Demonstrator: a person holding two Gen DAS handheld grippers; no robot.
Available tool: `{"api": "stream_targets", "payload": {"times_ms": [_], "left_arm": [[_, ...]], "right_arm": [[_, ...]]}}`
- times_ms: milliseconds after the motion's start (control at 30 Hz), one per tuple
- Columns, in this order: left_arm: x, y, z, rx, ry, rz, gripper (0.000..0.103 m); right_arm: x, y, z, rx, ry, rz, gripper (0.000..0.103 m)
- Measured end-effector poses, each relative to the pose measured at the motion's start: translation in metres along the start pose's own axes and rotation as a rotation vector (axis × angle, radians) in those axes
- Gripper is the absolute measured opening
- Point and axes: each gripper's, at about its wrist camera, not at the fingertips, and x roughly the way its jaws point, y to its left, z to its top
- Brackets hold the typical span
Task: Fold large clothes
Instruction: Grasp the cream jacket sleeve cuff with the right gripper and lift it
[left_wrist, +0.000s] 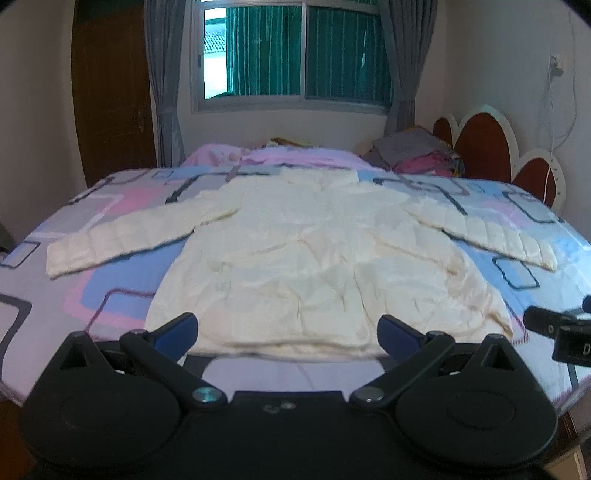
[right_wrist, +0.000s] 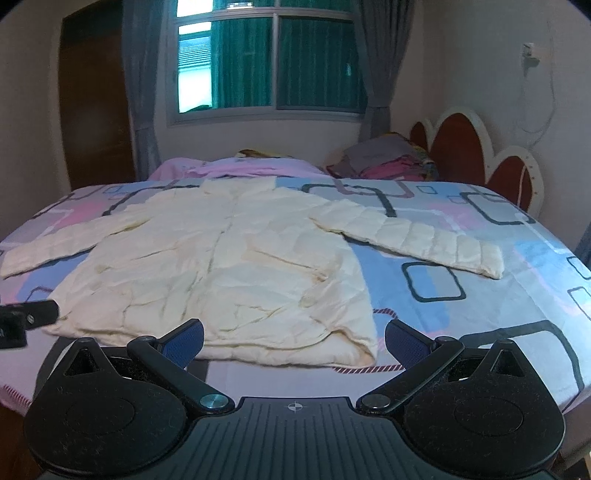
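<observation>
The cream jacket (left_wrist: 310, 258) lay flat on the bed (left_wrist: 122, 284), collar far, hem nearest both grippers, while the left gripper (left_wrist: 288, 328) and right gripper (right_wrist: 293, 336) hovered wide open, empty, just short of the hem's 2 ends.

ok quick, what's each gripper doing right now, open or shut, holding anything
Left gripper: open, holding nothing, above the near hem of the cream jacket.
Right gripper: open, holding nothing, near the jacket's hem corner.

Grey curtains (left_wrist: 162, 85) flank a window (left_wrist: 295, 55) behind the bed (right_wrist: 480, 280).
</observation>
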Motion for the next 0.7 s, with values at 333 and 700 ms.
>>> {"api": "stream_targets", "payload": {"times_ms": [333,700], "left_arm": [[0.063,0.018,0.038,-0.087,-0.001,-0.102,0.103],[0.137,0.029,0.088,-0.041,-0.005,-0.178,0.103]], "right_arm": [[0.052,-0.02,0.031,0.099,-0.016,-0.075,0.103],[0.106,-0.061,0.073,0.241,-0.039,-0.15,0.103]]}}
